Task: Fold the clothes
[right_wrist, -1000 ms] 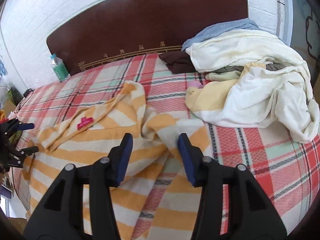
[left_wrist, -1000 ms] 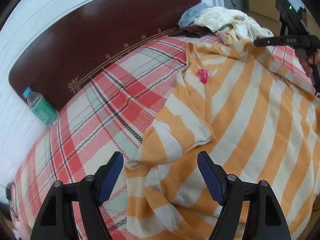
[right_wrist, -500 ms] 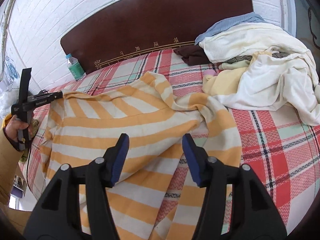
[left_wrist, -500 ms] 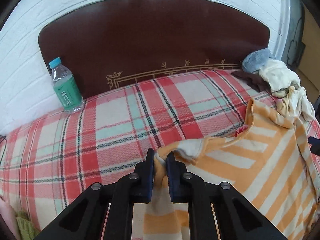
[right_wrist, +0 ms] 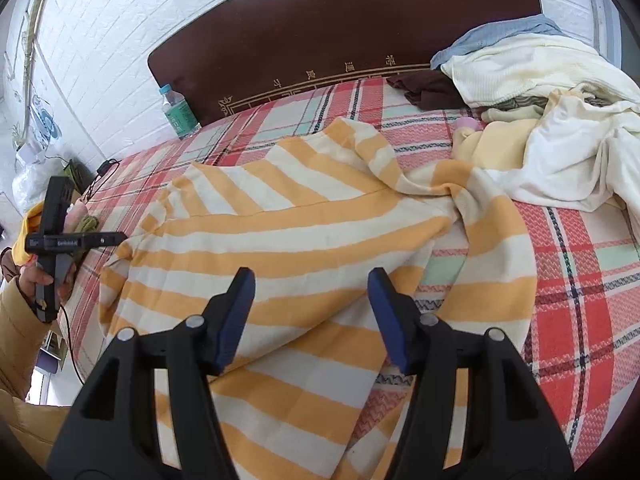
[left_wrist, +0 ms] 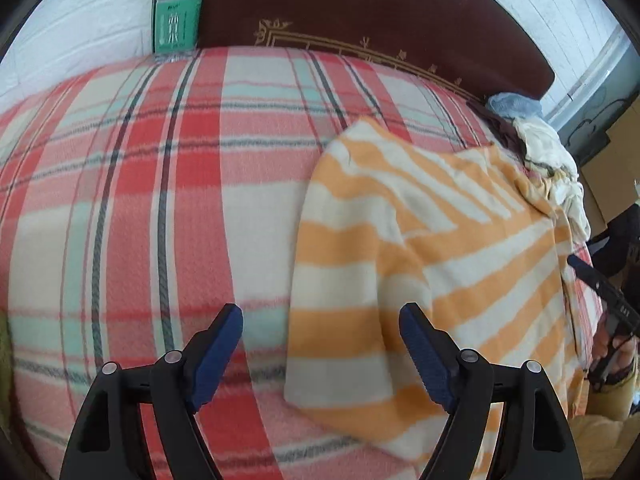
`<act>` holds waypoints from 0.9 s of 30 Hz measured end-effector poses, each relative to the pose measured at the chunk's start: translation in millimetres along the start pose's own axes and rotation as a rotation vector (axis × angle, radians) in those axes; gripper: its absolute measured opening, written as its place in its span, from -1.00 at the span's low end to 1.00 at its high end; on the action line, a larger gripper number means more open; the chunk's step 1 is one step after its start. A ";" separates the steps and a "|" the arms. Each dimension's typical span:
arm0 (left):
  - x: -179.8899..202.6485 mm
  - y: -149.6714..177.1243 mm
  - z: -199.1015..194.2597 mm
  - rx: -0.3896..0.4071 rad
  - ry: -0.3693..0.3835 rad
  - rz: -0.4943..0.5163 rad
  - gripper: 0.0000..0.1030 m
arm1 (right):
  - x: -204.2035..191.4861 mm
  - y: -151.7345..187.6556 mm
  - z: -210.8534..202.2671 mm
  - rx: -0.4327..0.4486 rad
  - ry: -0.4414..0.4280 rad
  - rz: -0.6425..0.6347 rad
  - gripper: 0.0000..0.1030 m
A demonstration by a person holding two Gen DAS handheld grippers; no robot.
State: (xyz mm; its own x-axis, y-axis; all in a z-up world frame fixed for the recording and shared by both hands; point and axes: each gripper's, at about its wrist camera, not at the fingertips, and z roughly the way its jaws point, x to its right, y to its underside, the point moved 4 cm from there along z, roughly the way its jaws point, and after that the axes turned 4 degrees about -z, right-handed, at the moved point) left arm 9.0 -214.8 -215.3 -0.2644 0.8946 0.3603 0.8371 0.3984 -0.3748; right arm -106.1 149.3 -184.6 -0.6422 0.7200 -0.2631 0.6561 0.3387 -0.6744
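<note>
An orange and cream striped garment (right_wrist: 304,240) lies spread across the plaid bed. In the left wrist view its sleeve (left_wrist: 344,280) lies flat on the blanket, partly between the blue pads. My left gripper (left_wrist: 320,332) hovers just above that sleeve; its jaws are opening and the pads press on nothing. In the right wrist view my right gripper (right_wrist: 310,296) stands over the lower body of the garment; its jaws are opening too, with only loose cloth beneath. The left gripper (right_wrist: 116,237) also shows at the far left of this view, held in a hand.
A pile of cream, yellow, blue and brown clothes (right_wrist: 560,120) sits at the bed's far right. A water bottle (left_wrist: 178,12) stands against the dark headboard (right_wrist: 340,28). The plaid blanket (left_wrist: 140,200) lies bare to the left of the garment. A person's yellow sleeve (right_wrist: 20,308) is at the bed's left edge.
The left gripper clamped the sleeve, carried it out to the left across the bed, then let it go; the sleeve now lies flat. The right gripper's jaws widened a little.
</note>
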 end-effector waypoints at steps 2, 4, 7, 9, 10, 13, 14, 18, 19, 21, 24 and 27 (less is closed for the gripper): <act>7.2 17.9 -4.4 -0.004 0.049 0.003 0.64 | -2.9 0.7 0.1 -0.001 -0.006 -0.005 0.18; 16.7 32.7 -6.4 -0.002 0.061 0.035 0.65 | -5.3 1.4 0.2 -0.002 -0.011 -0.003 0.19; 33.2 46.0 -2.2 0.026 0.013 0.104 0.64 | -8.5 2.6 0.1 -0.005 -0.020 0.003 0.20; 41.4 50.2 0.8 0.055 -0.040 0.127 0.56 | -10.4 3.4 -0.7 -0.006 -0.023 0.006 0.20; 43.5 51.1 0.5 0.068 -0.064 0.132 0.18 | -11.1 4.0 -1.9 -0.005 -0.022 0.007 0.21; 41.0 45.1 -3.3 0.087 -0.077 0.084 -0.87 | -12.5 5.0 -4.1 0.000 -0.021 0.011 0.26; 39.2 40.8 -8.4 0.108 -0.090 0.072 -0.88 | -12.4 5.1 -5.4 0.001 -0.022 0.015 0.28; 41.3 14.4 -41.3 0.214 -0.153 0.074 -0.87 | -11.9 5.2 -9.7 0.006 -0.014 0.020 0.30; 45.3 4.4 -52.2 0.248 -0.208 0.104 -0.87 | -12.0 5.2 -10.5 0.005 -0.016 0.018 0.30; 52.3 -16.0 -71.5 0.304 -0.333 0.169 -0.87 | -12.0 5.0 -11.0 0.006 -0.024 0.019 0.30; 50.4 -35.3 -85.9 0.301 -0.472 0.245 -0.80 | -12.8 5.7 -10.0 0.001 -0.030 0.017 0.30; 42.1 -40.2 -77.4 0.255 -0.701 0.361 -0.56 | -14.3 8.1 -7.7 -0.008 -0.037 0.012 0.30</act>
State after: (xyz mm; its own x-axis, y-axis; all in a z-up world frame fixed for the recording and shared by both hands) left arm 1.3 -208.8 -118.9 -0.3077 0.8613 -0.4042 0.8158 0.0202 -0.5780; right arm -88.5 146.4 -180.9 -0.6484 0.7013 -0.2962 0.6665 0.3350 -0.6659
